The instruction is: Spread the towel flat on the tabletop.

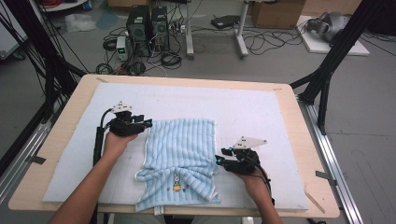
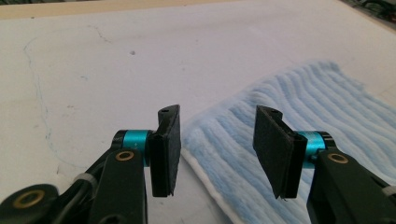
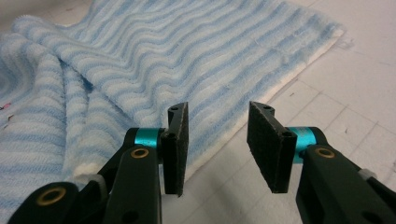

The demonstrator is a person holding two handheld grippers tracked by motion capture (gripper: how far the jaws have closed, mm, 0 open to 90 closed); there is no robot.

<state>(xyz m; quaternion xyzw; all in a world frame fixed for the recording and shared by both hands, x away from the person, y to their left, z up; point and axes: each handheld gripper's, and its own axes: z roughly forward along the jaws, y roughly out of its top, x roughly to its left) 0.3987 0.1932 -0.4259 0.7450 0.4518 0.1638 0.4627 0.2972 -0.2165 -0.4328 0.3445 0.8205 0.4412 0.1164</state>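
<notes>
While the high view takes in the whole blue-striped towel [image 1: 180, 158] on the white mat [image 1: 261, 112] of the counter [image 1: 299, 121], its long axis running from the far side to the near edge, where it bunches and overhangs, the gripper views show edges close up. Left gripper [image 2: 217, 140] straddles a corner, fingers spread, empty. Right gripper [image 3: 217, 140], fingers spread, sits beside the towel's hem.
</notes>
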